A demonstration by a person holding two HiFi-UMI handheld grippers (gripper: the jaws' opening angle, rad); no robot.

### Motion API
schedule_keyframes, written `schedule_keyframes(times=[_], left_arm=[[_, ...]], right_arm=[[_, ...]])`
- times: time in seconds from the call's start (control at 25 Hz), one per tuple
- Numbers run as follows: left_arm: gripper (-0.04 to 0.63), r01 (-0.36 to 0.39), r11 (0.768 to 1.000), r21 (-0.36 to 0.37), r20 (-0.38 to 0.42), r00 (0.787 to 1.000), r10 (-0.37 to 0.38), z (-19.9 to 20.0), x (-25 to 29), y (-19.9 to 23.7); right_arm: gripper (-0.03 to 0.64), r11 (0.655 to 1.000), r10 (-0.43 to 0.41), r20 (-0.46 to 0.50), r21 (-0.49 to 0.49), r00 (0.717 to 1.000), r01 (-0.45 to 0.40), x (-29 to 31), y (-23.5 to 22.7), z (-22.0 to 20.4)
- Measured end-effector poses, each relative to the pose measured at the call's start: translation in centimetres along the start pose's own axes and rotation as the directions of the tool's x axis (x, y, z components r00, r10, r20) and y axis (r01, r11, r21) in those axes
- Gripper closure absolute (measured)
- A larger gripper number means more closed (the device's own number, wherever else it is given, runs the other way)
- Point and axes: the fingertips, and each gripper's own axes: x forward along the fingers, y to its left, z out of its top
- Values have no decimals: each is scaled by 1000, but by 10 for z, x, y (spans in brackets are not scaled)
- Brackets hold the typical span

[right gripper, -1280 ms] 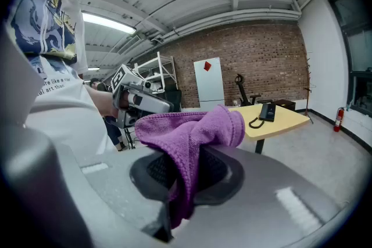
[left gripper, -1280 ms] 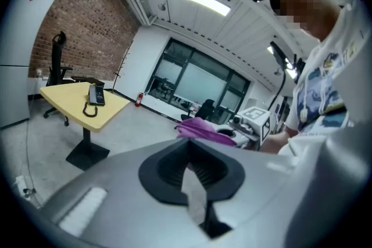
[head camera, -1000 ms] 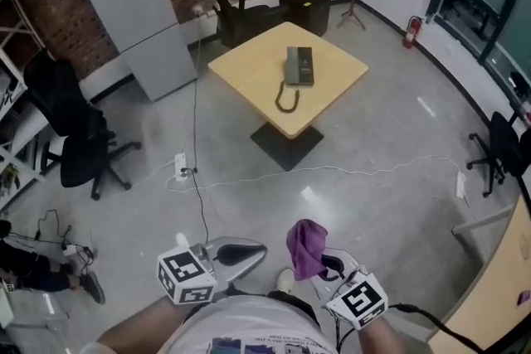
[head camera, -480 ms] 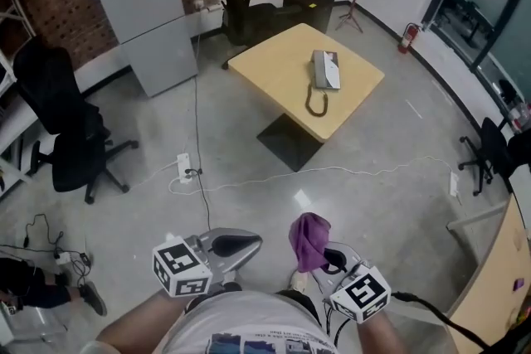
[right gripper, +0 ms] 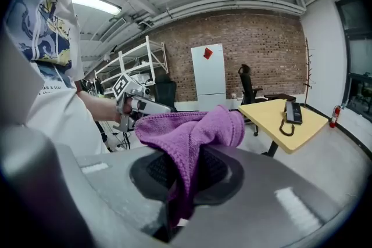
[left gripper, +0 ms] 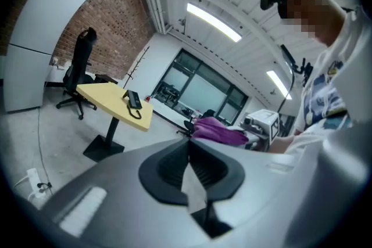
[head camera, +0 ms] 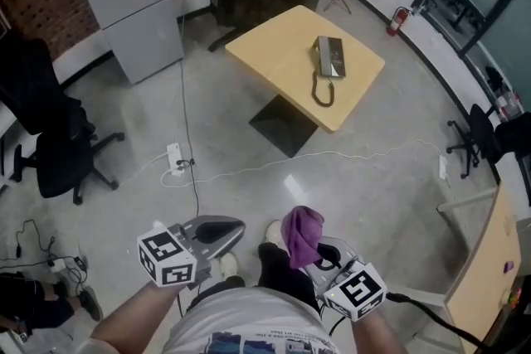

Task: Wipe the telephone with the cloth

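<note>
My right gripper (right gripper: pixel 185 174) is pinching the cloth (right gripper: pixel 192 128); the left gripper (left gripper: pixel 189 166) is pressed together on nothing. The phone (head camera: pixel 328 58) sits on the table (head camera: pixel 274 54), well apart from me. The cloth's only caught by a fold, so it might slip out. That floor cable (head camera: pixel 357 155) could trip me.

Yellow square desk (head camera: pixel 274 54) stands on one pedestal with a dark base plate (head camera: pixel 284 126) on the grey floor (head camera: pixel 373 203). One telephone (head camera: pixel 329 57) lies on the top toward the right corner, its cord (head camera: pixel 323 91) looped toward the near edge. A white cable (head camera: pixel 332 159) and a power strip (head camera: pixel 174 157) lie on the floor.
</note>
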Motion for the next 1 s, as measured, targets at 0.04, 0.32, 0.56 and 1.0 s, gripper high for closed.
schedule_keyframes(times=[0.04,0.32,0.56,1.0], left_arm=[[591,2,1000,-4,5,1000,-2,4,7,5],[591,-28,1000,4,13,1000,28,51,49,58],[558,-85,996,16,15,996,85,94,99,109],[538,-11,997,-75,-22,1000,10,140,179,182]], right_arm=[[574,1000,-5,-3,8,1000,5,2,-9,1],[574,1000,15,13,-5,1000,-15,40,-84,31],[574,999,32,34,-31,999,-31,52,-159,57],[574,997,-60,12,46,998,59,77,-258,60]])
